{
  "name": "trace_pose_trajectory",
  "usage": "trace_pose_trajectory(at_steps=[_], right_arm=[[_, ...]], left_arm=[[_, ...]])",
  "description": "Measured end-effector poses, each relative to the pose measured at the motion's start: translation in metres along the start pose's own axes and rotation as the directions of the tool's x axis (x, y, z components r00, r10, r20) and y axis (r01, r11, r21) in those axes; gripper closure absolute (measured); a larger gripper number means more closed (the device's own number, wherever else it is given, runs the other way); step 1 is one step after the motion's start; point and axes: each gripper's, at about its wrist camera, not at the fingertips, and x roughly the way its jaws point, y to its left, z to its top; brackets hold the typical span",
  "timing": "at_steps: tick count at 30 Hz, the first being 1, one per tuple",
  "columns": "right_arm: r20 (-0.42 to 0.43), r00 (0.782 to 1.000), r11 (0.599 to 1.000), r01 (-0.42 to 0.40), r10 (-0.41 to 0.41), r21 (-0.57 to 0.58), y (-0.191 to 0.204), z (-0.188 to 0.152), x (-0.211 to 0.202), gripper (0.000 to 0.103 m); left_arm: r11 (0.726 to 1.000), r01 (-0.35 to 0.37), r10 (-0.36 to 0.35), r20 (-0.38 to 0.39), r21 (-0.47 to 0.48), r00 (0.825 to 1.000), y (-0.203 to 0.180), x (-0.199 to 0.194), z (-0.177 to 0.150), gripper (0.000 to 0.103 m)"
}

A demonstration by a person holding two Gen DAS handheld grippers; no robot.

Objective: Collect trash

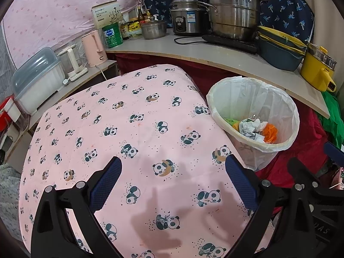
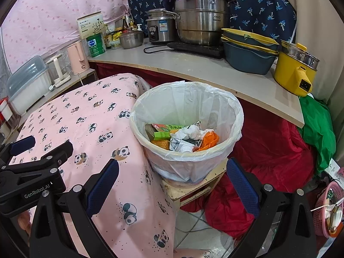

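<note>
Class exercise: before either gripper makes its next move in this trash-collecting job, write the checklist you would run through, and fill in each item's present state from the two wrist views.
1. Left gripper empty and open: ok, nothing between its fingers.
2. Right gripper empty and open: ok.
3. Trash bin upright with its liner folded over the rim: ok.
4. Room left in the bin: ok, the crumpled paper, green carton and orange scrap lie low at the bottom.
5. Trash left on the panda cloth: none visible, though the near edge is hidden behind the grippers.
6. Bin footing: cannot tell; it sits on a small wooden stand, contact partly hidden.
</note>
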Motion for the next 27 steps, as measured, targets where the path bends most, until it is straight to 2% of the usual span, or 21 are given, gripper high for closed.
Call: trace_pose_trajectory(at_steps=[7,27], right_arm=[[-0.002,1.000,1.000,-0.019,0.019,0.001,-0.0006,-0.0013,0.0027,0.006],[-0.006,1.000,1.000,-0.006,0.006,0.012,-0.0023,-0.0015,0.0069,0.006]], left_arm=[[1.000,0.001,-0.001,-0.003,0.008,1.000,-0.0011,0.0028,-0.0011,0.010],[1.000,0.007,-0.007,0.000,0.012,1.000,-0.0018,0.0039,-0.0014,0.011]])
